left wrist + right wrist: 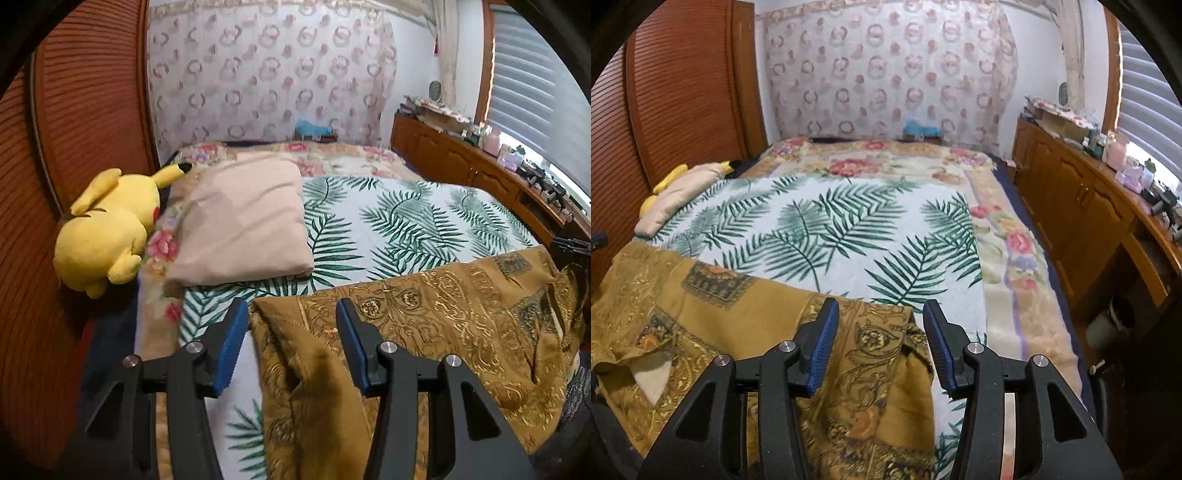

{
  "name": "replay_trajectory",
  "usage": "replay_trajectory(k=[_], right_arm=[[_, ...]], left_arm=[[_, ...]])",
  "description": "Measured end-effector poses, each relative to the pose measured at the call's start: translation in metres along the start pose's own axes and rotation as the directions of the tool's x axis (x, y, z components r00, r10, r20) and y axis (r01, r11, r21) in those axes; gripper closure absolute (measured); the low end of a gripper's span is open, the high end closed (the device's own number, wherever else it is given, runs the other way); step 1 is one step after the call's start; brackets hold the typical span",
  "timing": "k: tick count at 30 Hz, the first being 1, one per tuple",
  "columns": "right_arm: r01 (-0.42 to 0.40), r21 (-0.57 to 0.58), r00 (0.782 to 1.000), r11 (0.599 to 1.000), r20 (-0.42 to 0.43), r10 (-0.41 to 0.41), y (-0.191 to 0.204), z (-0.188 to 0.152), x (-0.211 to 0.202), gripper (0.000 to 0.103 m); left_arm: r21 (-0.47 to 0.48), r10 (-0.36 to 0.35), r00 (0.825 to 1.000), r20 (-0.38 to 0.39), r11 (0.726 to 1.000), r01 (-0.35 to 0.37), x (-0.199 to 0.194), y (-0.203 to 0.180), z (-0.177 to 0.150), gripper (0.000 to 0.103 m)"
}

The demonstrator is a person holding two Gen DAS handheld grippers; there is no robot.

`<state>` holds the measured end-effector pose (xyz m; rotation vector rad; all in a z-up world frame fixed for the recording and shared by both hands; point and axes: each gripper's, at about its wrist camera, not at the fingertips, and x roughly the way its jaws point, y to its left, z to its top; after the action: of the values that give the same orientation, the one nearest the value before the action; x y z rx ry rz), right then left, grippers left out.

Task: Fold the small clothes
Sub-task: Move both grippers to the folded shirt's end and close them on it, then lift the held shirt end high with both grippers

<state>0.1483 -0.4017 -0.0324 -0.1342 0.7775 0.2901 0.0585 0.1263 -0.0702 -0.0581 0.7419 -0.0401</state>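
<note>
We hover both claws, left gripper (291, 314) and right gripper (877, 314), spread wide and empty over the gold garment (443, 314). We judge the grasp comes next: each must pinch a corner.

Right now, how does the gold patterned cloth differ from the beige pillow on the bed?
The gold patterned cloth is ornate, with scrollwork; the beige pillow is plain. The cloth lies thin and rumpled at the near end of the bed, under both open hand-held grippers, left and right; the pillow sits plump and squarish farther back, beside the yellow plush toy. Both rest on the leaf-print sheet.
</note>
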Motion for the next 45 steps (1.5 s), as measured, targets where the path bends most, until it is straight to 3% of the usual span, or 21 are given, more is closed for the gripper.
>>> replay_trajectory(k=[6,16,35,36,37,38,40,42,45], right_arm=[[-0.008,0.000,0.997,1.000,-0.080,0.008,-0.005,-0.012,0.030,0.054],[0.005,0.039,0.994,0.999,-0.111,-0.001,-0.013,-0.019,0.040,0.032],[0.008,0.027,0.994,1.000,-0.109,-0.005,-0.011,-0.019,0.040,0.031],[-0.005,0.021,0.994,1.000,-0.107,0.007,-0.010,-0.019,0.040,0.039],[-0.041,-0.001,0.994,0.999,-0.103,0.041,-0.007,-0.019,0.038,0.047],[-0.048,-0.022,0.993,0.999,-0.107,0.046,-0.004,-0.018,0.037,0.058],[-0.063,-0.035,0.990,0.997,-0.126,0.058,-0.002,-0.014,0.037,0.072],[-0.092,-0.046,0.987,0.995,-0.135,0.085,0.000,-0.014,0.036,0.092],[-0.111,-0.038,0.988,0.993,-0.109,0.106,0.001,-0.015,0.024,0.097]], left_arm=[[0.001,-0.001,0.999,-0.051,1.000,0.001,0.022,-0.002,0.003,0.055],[-0.002,0.042,0.988,-0.148,0.999,-0.043,0.054,0.005,-0.004,0.054],[-0.020,0.015,0.990,-0.141,1.000,-0.018,0.059,0.023,-0.004,0.050],[-0.017,0.001,0.991,-0.135,1.000,-0.003,0.059,0.022,-0.005,0.059],[-0.016,-0.020,0.991,-0.131,1.000,0.018,0.057,0.022,-0.005,0.074],[-0.015,-0.035,0.991,-0.132,0.999,0.033,0.057,0.021,-0.005,0.076],[-0.008,-0.048,0.990,-0.136,0.999,0.047,0.055,0.018,-0.005,0.096],[-0.013,-0.071,0.990,-0.125,0.997,0.070,0.049,0.016,-0.006,0.101],[-0.044,-0.109,0.993,-0.044,0.993,0.107,0.021,0.013,-0.007,0.101]])
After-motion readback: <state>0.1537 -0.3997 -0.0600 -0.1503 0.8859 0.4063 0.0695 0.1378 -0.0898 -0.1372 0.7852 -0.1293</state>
